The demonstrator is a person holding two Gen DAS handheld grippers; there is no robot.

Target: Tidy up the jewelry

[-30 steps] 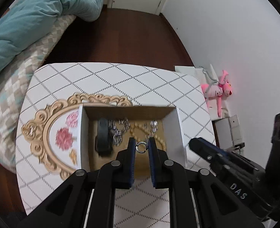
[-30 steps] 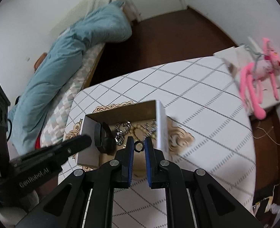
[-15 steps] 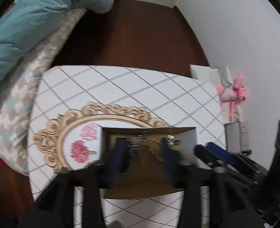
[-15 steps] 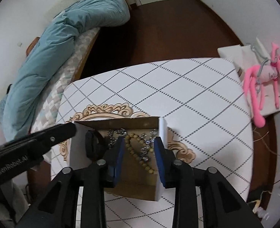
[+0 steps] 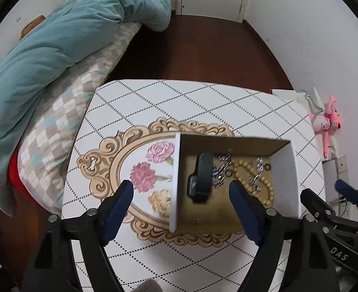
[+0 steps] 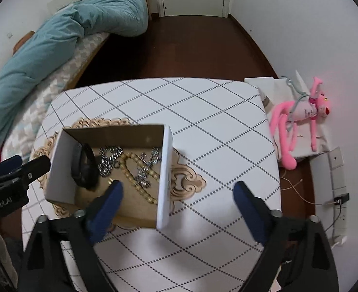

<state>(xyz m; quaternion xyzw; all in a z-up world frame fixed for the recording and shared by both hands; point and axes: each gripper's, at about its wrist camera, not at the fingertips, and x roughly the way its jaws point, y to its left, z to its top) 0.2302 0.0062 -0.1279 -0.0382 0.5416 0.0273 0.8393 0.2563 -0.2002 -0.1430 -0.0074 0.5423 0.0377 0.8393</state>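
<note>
Both claws are held spread and empty above a box of jewelry.

A table with a diamond-check cover is seen beside a bed. An open box is set on its gilt oval print. Inside, a black watch, beads and silver chains are laid. The left gripper and right gripper are both seen wide apart, nothing pinched.

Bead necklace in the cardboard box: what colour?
Pale tan, wood-like round bead necklace in the cardboard box; clearest in the right wrist view.
</note>
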